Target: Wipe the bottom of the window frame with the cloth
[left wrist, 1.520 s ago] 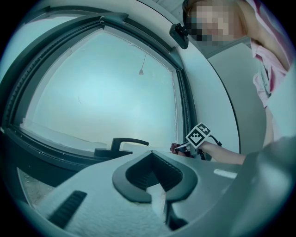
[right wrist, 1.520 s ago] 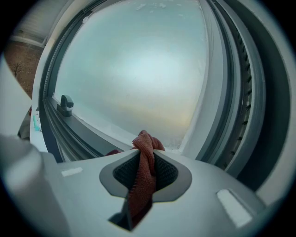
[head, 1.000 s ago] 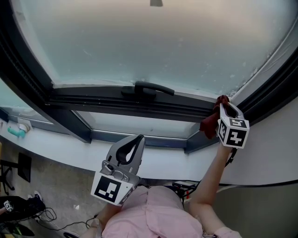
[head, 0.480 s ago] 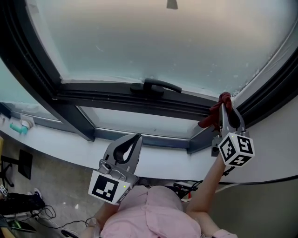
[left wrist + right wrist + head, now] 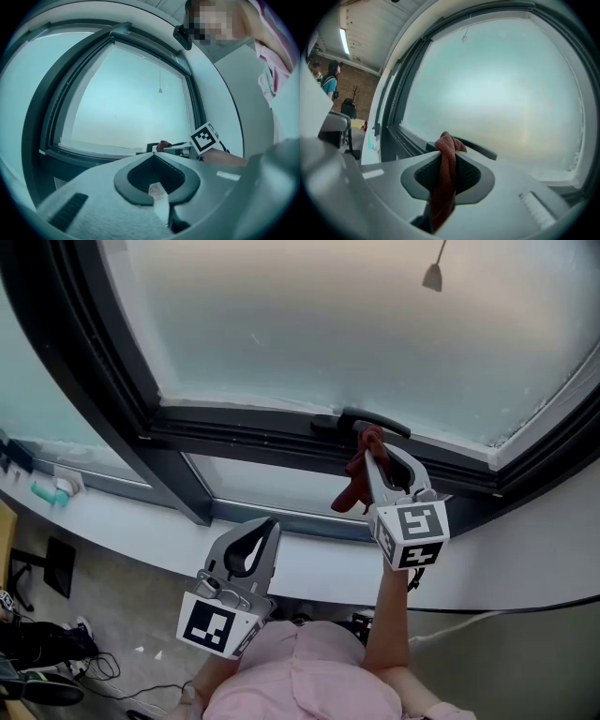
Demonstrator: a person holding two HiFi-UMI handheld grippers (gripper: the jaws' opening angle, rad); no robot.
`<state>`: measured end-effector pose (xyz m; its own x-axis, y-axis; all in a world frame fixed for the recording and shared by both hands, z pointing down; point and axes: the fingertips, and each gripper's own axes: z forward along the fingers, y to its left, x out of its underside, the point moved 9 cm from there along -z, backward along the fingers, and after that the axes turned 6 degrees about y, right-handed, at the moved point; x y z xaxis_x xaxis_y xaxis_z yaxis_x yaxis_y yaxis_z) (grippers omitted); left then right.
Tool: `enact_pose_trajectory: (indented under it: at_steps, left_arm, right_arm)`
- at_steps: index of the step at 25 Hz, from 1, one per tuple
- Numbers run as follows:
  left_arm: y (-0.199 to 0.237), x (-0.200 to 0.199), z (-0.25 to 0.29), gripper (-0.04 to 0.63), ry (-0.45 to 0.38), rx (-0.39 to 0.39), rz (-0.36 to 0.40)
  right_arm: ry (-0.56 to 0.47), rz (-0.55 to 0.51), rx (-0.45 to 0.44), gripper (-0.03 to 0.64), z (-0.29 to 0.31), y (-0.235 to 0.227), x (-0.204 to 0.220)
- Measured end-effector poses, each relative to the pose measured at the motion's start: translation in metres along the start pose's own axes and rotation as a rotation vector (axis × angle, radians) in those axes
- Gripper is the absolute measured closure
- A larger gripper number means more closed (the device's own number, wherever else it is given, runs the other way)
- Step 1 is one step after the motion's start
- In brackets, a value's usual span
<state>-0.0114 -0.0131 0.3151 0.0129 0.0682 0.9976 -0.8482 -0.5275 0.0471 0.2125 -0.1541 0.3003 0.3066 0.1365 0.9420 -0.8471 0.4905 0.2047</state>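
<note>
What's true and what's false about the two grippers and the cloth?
The right gripper holds a red cloth. True.
The cloth is up by the window handle. True.
The left gripper holds a sponge. False: its jaws are shut with nothing between them.
The left gripper is wiping the window. False: it is held back, away from it.
</note>
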Motion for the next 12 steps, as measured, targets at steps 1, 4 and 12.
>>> enact_pose_trajectory:
  at_steps: [1,4,12]
  left_arm:
    - [0.006,0.0,-0.004,0.597,0.001,-0.007,-0.003]
    - [0.02,0.003,-0.012,0.598,0.01,-0.018,-0.014]
    - [0.039,0.011,-0.013,0.598,0.026,0.001,-0.04]
  right_arm:
    - [0.03,-0.013,0.011,0.549,0.008,0.004,0.003]
    - [0.093,-0.048,0.051,0.549,0.024,0.012,0.01]
    - [0.091,-0.054,0.085,0.557,0.028,0.016,0.012]
